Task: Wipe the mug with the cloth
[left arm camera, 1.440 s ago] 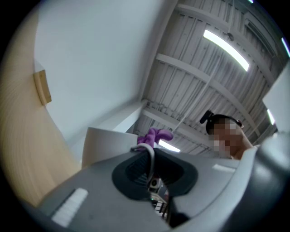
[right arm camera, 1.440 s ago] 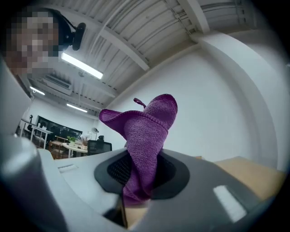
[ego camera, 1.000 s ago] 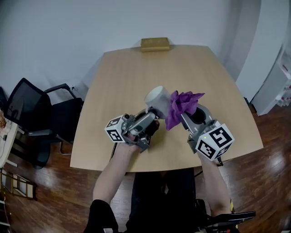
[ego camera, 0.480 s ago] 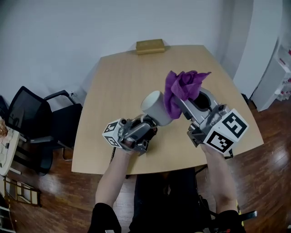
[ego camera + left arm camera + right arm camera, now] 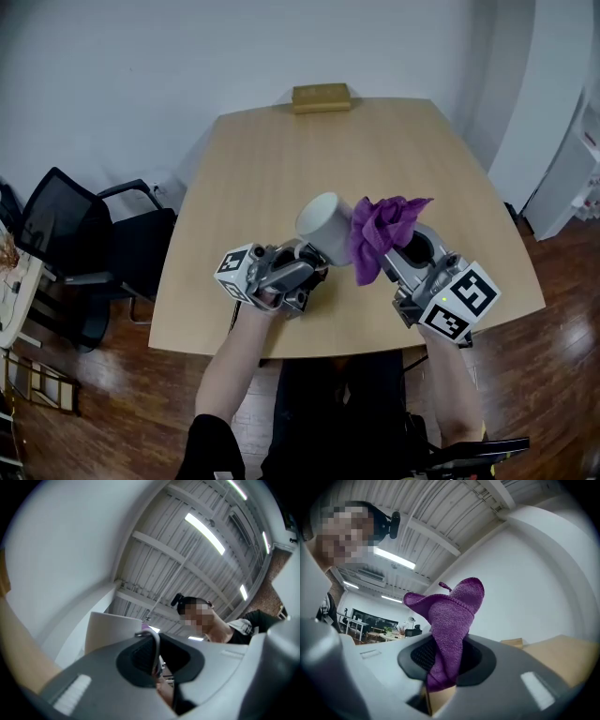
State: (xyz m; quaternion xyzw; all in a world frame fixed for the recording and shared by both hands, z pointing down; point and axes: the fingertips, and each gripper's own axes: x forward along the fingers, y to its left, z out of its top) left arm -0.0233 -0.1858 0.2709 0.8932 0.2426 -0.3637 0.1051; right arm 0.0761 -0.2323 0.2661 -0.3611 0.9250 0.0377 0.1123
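Left gripper (image 5: 302,258) and right gripper (image 5: 392,251) hang over the wooden table (image 5: 281,159) at mid-frame. Left jaws are clamped on the handle of the white mug (image 5: 323,225), raised at centre. Right jaws pinch the purple cloth (image 5: 380,230), bunched against the mug's right side.

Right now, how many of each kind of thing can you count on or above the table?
mug: 1
cloth: 1
grippers: 2, left gripper and right gripper
tan block: 1
Total: 5
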